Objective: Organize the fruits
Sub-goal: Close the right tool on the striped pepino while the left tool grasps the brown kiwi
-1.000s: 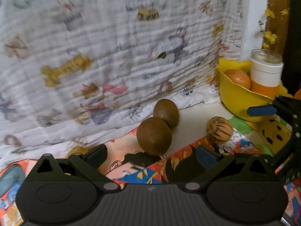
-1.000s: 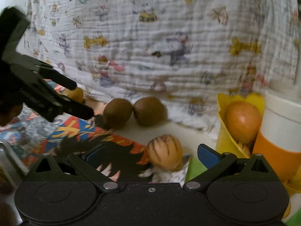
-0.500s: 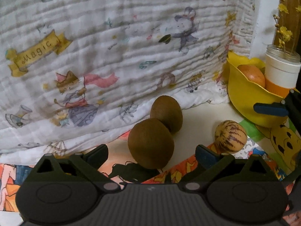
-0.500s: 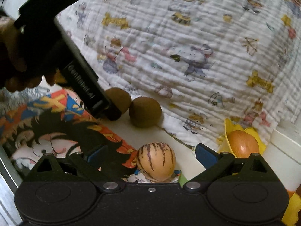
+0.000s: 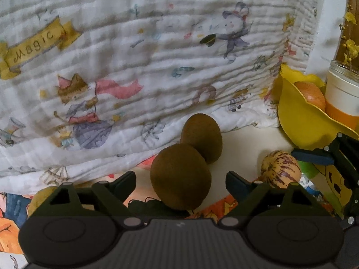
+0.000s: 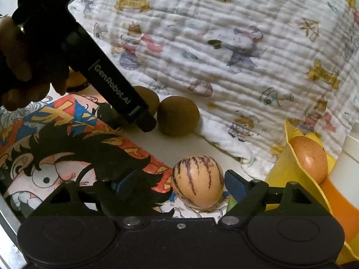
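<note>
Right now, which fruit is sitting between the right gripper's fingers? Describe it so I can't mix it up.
Start at the yellow bowl on the right, which holds an orange fruit. Just left of it, on the edge of the cartoon mat, lies the striped fruit, between the open fingers of the right gripper. Pale yellow with purple streaks, it is unlike the two plain brown kiwis behind.

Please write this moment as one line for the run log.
left gripper: closing around near kiwi, not gripped | right gripper: closing around striped fruit, not gripped | yellow bowl: one orange fruit
</note>
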